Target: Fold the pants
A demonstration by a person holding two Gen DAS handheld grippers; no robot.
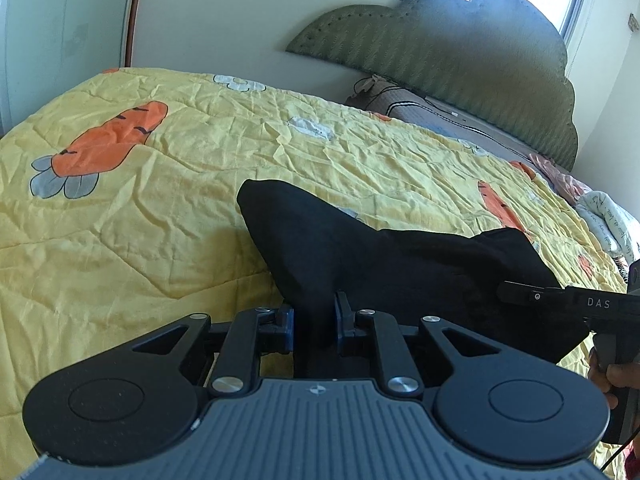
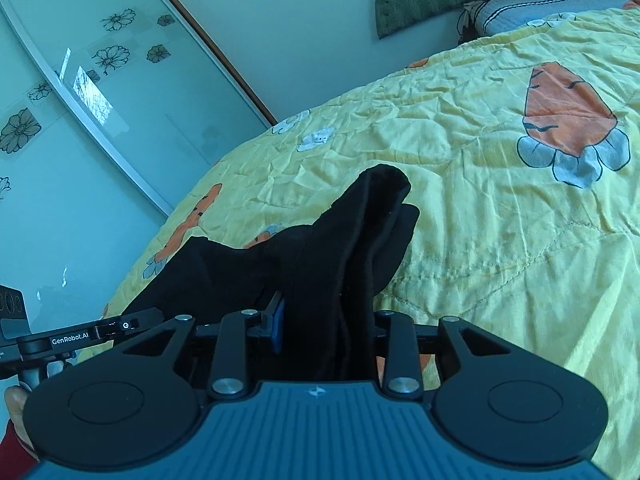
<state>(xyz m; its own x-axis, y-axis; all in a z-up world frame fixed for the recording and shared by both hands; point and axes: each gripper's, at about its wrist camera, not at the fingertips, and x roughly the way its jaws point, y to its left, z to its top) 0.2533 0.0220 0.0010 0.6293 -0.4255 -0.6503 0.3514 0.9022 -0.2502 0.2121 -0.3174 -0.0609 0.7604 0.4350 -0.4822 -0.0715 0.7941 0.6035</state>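
Observation:
Black pants (image 1: 360,256) hang bunched between both grippers, just above a yellow carrot-print quilt (image 1: 160,200). In the left wrist view my left gripper (image 1: 314,312) is shut on a fold of the dark cloth, with its blue pads pinching it. The right gripper's finger (image 1: 560,300) enters from the right edge, touching the cloth. In the right wrist view the pants (image 2: 352,240) rise as a thick seamed bundle out of my right gripper (image 2: 324,320). Cloth fills the gap between its jaws, one blue pad lies against it, and the other pad is hidden. The left gripper (image 2: 80,332) shows at lower left.
The quilt (image 2: 500,220) covers the whole bed. A green padded headboard (image 1: 460,48) and a pillow (image 1: 420,112) lie at the far end, with crumpled bedding (image 1: 600,216) at the right. A glass sliding door with flower prints (image 2: 80,120) stands beside the bed. A hand (image 1: 612,376) holds the right handle.

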